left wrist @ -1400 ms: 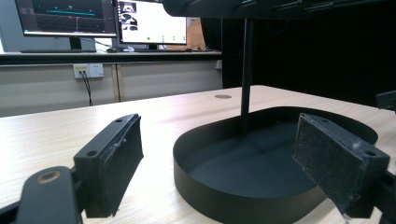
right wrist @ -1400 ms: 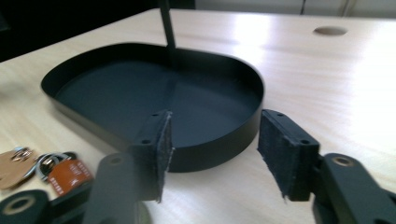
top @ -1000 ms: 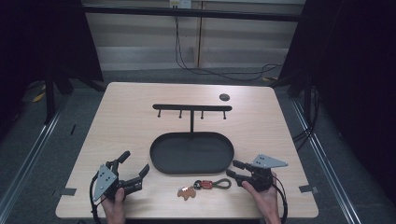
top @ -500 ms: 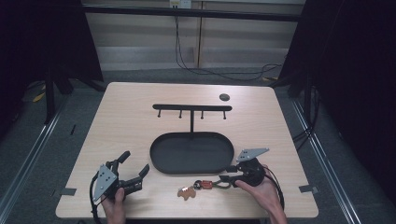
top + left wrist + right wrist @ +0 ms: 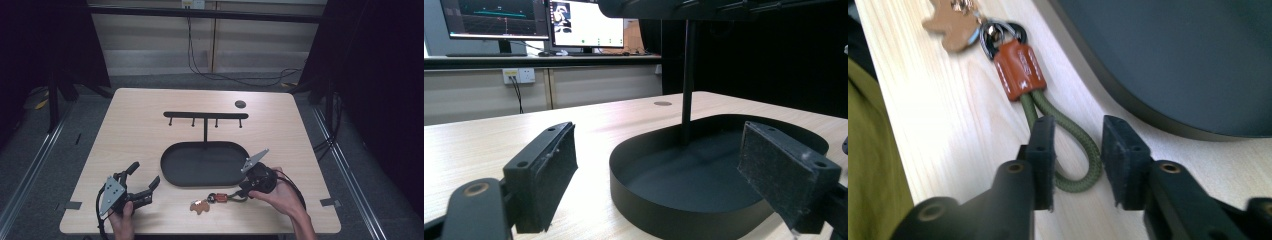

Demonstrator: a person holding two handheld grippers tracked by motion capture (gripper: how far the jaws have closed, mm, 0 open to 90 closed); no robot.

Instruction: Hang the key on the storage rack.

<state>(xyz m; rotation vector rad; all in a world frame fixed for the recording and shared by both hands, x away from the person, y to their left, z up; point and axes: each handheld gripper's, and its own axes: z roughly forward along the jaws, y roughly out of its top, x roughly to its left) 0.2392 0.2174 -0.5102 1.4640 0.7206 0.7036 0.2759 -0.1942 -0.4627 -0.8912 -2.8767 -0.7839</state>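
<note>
So the right tongs (image 5: 1078, 160) are down low on the light wood table (image 5: 948, 135), jaws parted, straddling one side of the olive green cord loop (image 5: 1075, 150). The cord runs up into a rust-brown leather sleeve (image 5: 1019, 69), dark rings (image 5: 998, 35) and a tan tag (image 5: 950, 25). The black tray (image 5: 1188, 60) sits just beside it.

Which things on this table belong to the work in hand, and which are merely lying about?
In the job:
- right gripper, jaws open around the loop
- keyring's green cord loop
- its red leather sleeve and tan tag

Lying about:
- left gripper, open, resting apart
- black oval tray
- hook rail standing in the tray
- small dark disc at the far edge
</note>
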